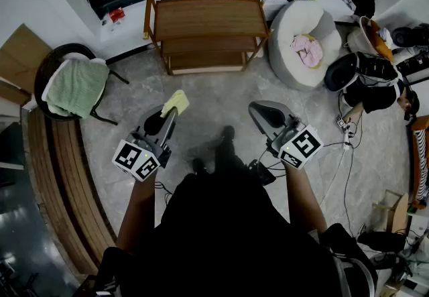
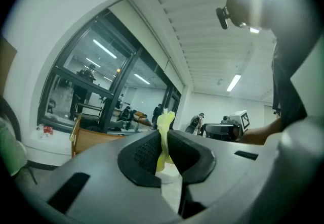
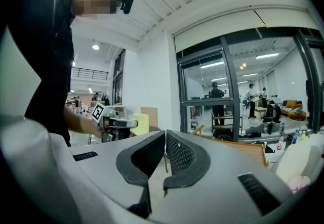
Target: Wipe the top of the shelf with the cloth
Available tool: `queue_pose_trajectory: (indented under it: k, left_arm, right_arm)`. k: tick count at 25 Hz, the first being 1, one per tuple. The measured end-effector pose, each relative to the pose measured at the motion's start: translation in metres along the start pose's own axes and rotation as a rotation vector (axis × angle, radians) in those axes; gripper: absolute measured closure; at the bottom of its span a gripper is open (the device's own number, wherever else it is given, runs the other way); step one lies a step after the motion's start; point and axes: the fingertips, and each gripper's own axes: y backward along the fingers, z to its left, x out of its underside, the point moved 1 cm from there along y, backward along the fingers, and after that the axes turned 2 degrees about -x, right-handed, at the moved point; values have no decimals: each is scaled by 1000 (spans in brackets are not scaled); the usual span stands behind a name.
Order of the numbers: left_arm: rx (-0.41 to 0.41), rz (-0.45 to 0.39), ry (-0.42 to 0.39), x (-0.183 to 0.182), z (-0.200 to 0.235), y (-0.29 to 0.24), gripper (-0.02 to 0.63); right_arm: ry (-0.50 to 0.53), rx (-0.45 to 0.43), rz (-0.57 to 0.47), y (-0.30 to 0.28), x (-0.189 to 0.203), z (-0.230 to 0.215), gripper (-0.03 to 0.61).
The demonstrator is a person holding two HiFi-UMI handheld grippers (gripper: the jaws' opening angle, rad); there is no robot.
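Observation:
A wooden three-tier shelf stands against the far wall, its top bare. My left gripper is shut on a yellow cloth, held above the floor well short of the shelf. In the left gripper view the cloth sticks up pinched between the jaws, with the shelf low at left. My right gripper is shut with nothing in it, level with the left one. In the right gripper view its jaws meet, and the shelf lies behind them to the right.
A chair with a green towel stands at left beside a curved wooden bench. A white beanbag with a pink item sits right of the shelf. Bags and cables lie on the floor at right.

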Motion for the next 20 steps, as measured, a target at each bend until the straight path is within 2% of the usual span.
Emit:
queue_pose_trajectory:
  k: [5, 9, 13, 16, 20]
  left_arm:
    - [-16, -13, -20, -6, 6, -5, 586]
    - [-1, 18, -72, -10, -3, -6, 586]
    - [7, 13, -58, -11, -2, -7, 586]
    - [24, 23, -54, -9, -3, -13, 586]
    - [61, 26, -54, -9, -5, -24, 586]
  right_arm:
    - [42, -26, -30, -22, -10, -2, 554]
    - [18, -2, -25, -21, -7, -7, 554]
    - [50, -7, -15, -23, -10, -14, 552]
    - [102, -18, -39, -9, -37, -23, 552]
    - [185, 43, -41, 29, -80, -47, 551]
